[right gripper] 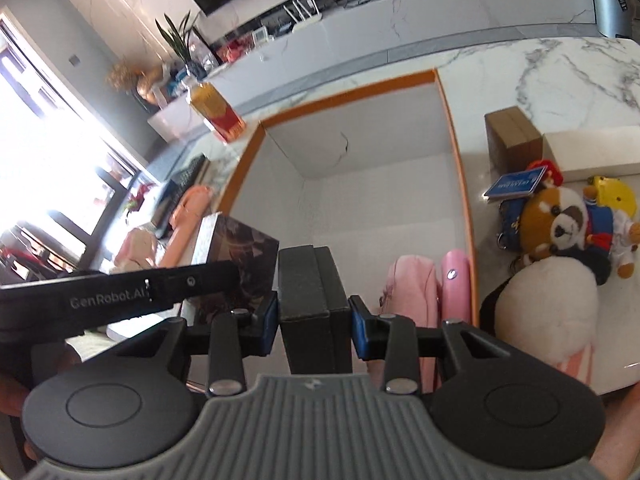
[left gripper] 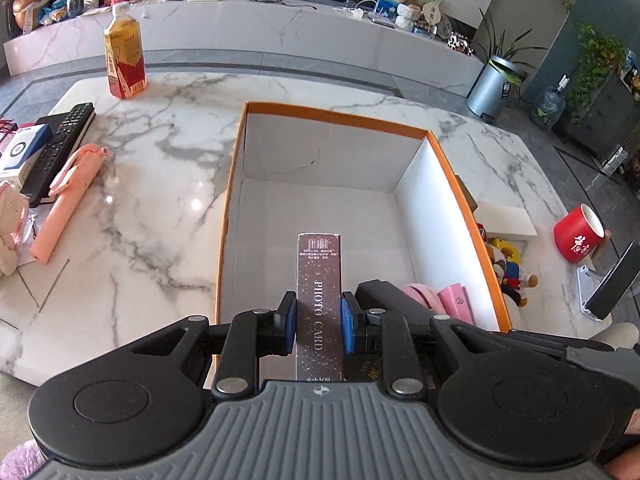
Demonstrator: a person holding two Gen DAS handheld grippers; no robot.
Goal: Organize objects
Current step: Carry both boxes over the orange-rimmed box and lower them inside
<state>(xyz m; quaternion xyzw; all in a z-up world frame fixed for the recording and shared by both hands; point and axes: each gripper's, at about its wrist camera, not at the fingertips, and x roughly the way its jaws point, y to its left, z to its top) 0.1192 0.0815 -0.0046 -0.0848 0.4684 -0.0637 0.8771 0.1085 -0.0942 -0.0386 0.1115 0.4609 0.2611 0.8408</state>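
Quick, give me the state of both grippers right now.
Left gripper: closed on the photo card box, held over the orange-rimmed box.
Right gripper: closed on a black box.

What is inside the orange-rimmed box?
Orange-rimmed box: two pink items lie at its near right corner; the rest shows bare white floor. The tools and their held boxes cover the near edge.

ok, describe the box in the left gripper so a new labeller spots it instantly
Start at the big orange-rimmed white box on the marble table. Over its near end, the left gripper clamps a narrow dark brown speckled box between blue pads. It alone reads "PHOTO CARD" in white down its length; the box in the right gripper beside it is plain black.
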